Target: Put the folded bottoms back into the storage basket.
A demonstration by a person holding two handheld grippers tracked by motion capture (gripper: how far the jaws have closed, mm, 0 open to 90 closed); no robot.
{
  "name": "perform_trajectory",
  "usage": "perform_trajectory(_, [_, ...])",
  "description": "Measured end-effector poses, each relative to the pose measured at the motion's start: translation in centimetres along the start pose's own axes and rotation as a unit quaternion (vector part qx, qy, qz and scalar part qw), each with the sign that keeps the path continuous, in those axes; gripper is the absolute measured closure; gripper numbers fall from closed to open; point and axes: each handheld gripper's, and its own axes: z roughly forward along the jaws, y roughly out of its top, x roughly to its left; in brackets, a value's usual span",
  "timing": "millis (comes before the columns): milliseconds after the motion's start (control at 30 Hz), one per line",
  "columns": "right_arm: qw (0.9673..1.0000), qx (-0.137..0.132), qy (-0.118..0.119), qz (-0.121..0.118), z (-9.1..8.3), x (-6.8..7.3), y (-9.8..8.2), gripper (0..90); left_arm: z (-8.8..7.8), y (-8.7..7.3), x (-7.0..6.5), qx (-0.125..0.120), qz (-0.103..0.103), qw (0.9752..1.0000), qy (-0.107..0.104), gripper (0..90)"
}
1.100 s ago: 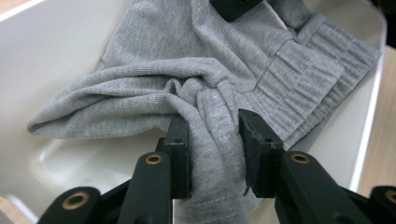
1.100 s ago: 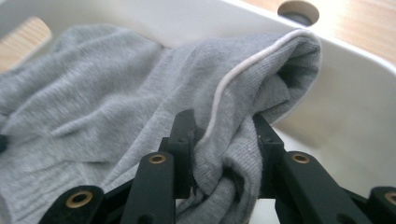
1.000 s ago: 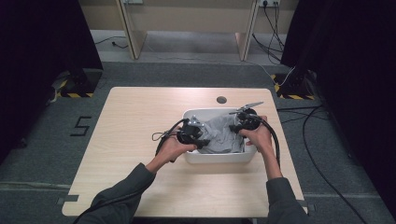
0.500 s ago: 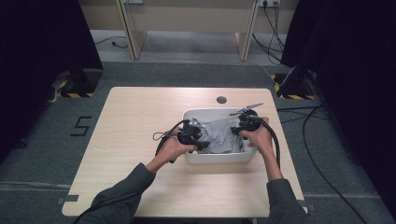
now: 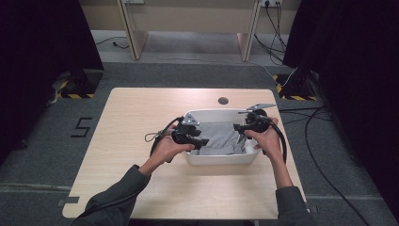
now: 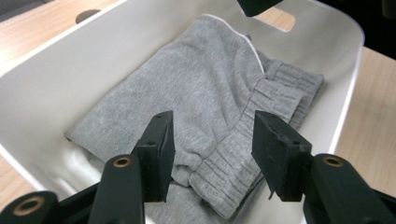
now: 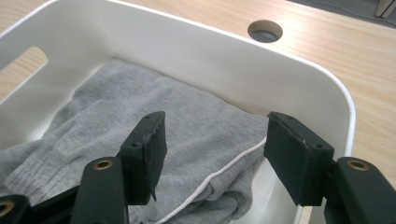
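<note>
Across our pale wooden table [image 5: 141, 141], both our left gripper [image 5: 200, 141] and right gripper [image 5: 237, 127] have just been opening, pads clear above the grey folded cloth garment [image 5: 221, 139] in the white plastic tub [image 5: 216, 159].

The person wears dark grey long sleeves [image 5: 113, 200], entering at the bottom of the high view. Each hand carries a black gripper. The left gripper [image 6: 212, 140] has 2 blocky black jaws with matte pads and brass-ringed screw holes near the lower corners. The right gripper [image 7: 212, 149] looks the same. Black cables [image 5: 282, 141] loop from both, and a grey 3-cornered plate [image 5: 258, 107] tops the right one.
</note>
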Motion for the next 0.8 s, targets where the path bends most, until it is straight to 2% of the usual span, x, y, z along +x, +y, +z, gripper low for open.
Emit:
perform_trajectory(167, [0.9999, 0.002, 0.003, -0.013, -0.3, 0.6, 0.0, 38.0, -0.5, -0.5, -0.1, -0.001, -0.001, 1.0, -0.006, 46.0])
perform_trajectory(267, [0.9997, -0.009, 0.01, -0.02, -0.4, 1.1, 0.1, 37.9, -0.8, -0.7, 0.0, 0.0, -0.003, 1.0, -0.009, 42.9])
perform_trajectory(567, [0.999, -0.016, 0.02, -0.037, -1.2, 2.3, 0.0, 36.7, -2.1, -1.1, -0.3, -0.009, -0.009, 0.9996, -0.025, 35.4])
perform_trajectory(667, [0.9986, -0.019, 0.023, -0.042, -1.4, 2.6, 0.0, 37.1, -2.4, -1.5, -0.3, -0.012, -0.019, 0.9992, -0.034, 33.9])
perform_trajectory(800, [0.9981, -0.026, 0.03, -0.048, -1.5, 3.0, -0.1, 37.2, -2.9, -2.1, -0.4, -0.021, -0.02, 0.999, -0.034, 33.3])
